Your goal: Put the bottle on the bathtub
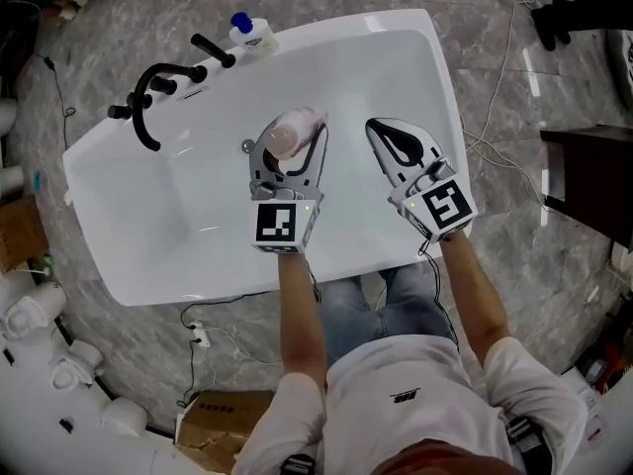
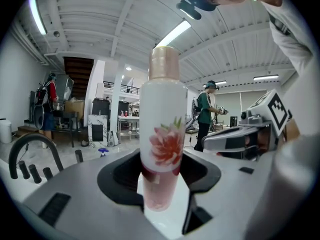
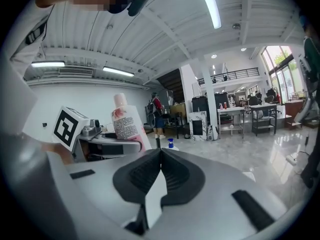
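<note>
My left gripper (image 1: 293, 144) is shut on a white bottle (image 2: 161, 149) with a pink flower print and a pale pink cap. The bottle stands upright between the jaws and is held above the middle of the white bathtub (image 1: 148, 236). In the head view the bottle (image 1: 290, 131) shows cap-first over the tub's basin. My right gripper (image 1: 394, 137) hovers just to the right of it, shut with nothing in it. From the right gripper view the bottle (image 3: 125, 122) appears at the left, in the other gripper.
A black faucet (image 1: 148, 92) with handles sits on the tub's far left corner. A small white bottle with a blue cap (image 1: 249, 32) stands on the far rim. Grey marble floor surrounds the tub. Cables (image 1: 514, 38) lie at the right, a cardboard box (image 1: 213, 424) at the near left.
</note>
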